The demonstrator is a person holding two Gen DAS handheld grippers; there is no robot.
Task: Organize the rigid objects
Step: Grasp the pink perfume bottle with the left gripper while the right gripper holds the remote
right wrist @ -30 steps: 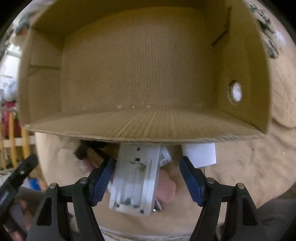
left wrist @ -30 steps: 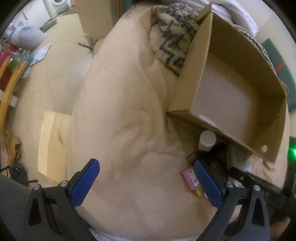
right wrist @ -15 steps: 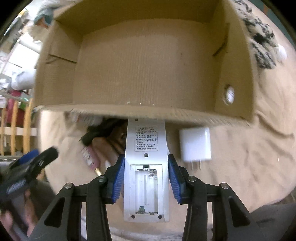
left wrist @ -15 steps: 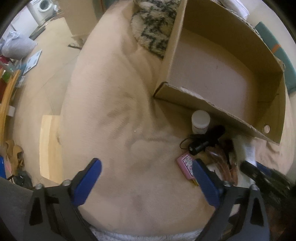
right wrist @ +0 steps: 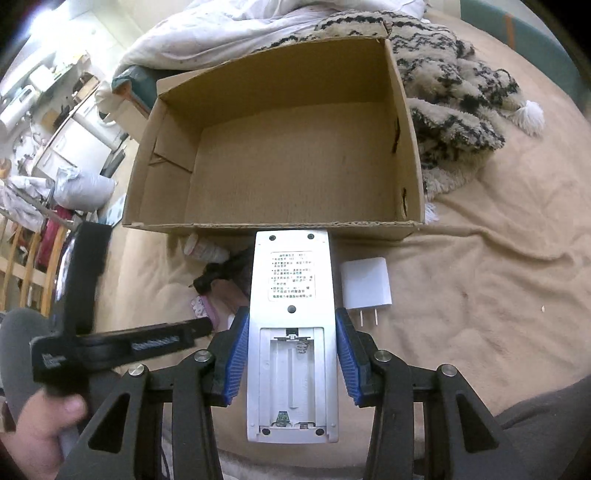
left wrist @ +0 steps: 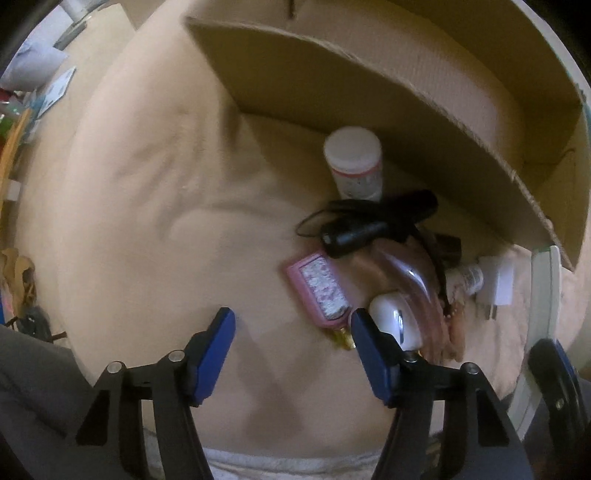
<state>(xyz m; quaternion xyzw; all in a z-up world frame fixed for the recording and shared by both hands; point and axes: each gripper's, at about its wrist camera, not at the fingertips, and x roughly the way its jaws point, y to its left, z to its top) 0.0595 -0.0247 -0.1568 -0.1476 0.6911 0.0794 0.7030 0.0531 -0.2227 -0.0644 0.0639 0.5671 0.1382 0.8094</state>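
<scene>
My right gripper (right wrist: 291, 343) is shut on a white remote (right wrist: 291, 325), back side up with its battery bay open, held above the bed just in front of the open cardboard box (right wrist: 280, 225). My left gripper (left wrist: 291, 325) is open and empty, low over the beige blanket, beside a pile of small objects: a pink case (left wrist: 319, 291), a white earbud case (left wrist: 393, 319), a black corded device (left wrist: 369, 225), a white pill bottle (left wrist: 354, 162) and a white charger plug (right wrist: 365, 282). The box (left wrist: 406, 92) stands behind the pile. The remote's edge (left wrist: 541, 295) shows at the right of the left wrist view.
A patterned fuzzy throw (right wrist: 454, 96) lies right of the box and a white duvet (right wrist: 236, 29) behind it. The bed's left edge drops to a floor with clutter and wooden rails (right wrist: 33, 266). The box's inside holds nothing.
My right gripper has lifted the remote and pulled back, so the box is seen from higher up. My left gripper has moved forward and right toward the pile and narrowed its opening.
</scene>
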